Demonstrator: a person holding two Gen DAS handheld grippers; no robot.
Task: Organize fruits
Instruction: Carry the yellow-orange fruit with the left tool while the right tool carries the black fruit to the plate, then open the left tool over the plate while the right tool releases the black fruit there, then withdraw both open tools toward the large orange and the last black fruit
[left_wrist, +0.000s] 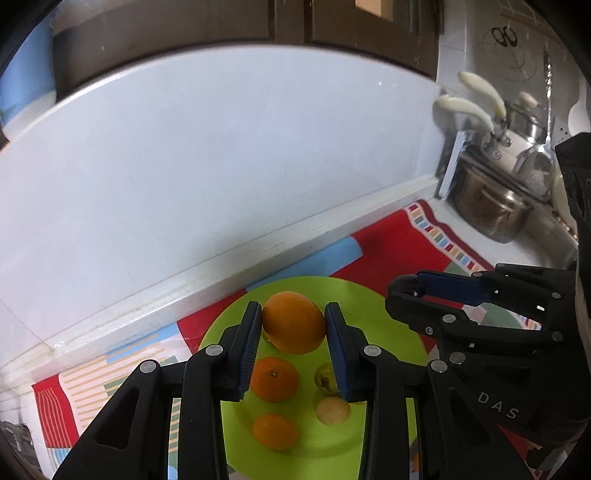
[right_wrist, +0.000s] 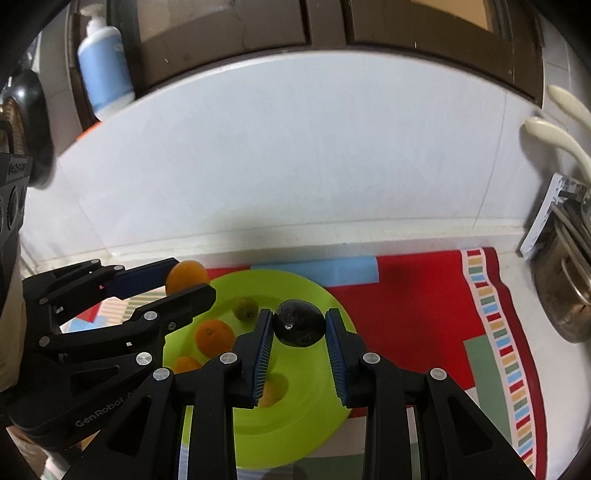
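Note:
My left gripper (left_wrist: 293, 323) is shut on a large orange (left_wrist: 293, 322) and holds it above the green plate (left_wrist: 384, 325). On the plate below lie two smaller oranges (left_wrist: 274, 378), a green-yellow fruit (left_wrist: 325, 377) and a pale round fruit (left_wrist: 331, 410). My right gripper (right_wrist: 299, 326) is shut on a dark avocado (right_wrist: 300, 322) above the plate's right side (right_wrist: 295, 424). The left gripper with its orange (right_wrist: 186, 277) shows at the left of the right wrist view. The right gripper (left_wrist: 406, 286) shows at the right of the left wrist view.
The plate rests on a red patterned mat (right_wrist: 424, 314) on a white counter against a white wall. Steel pots (left_wrist: 495, 210) and cream-handled utensils (left_wrist: 476, 96) stand at the right. A blue soap bottle (right_wrist: 105, 62) stands on the sill, upper left.

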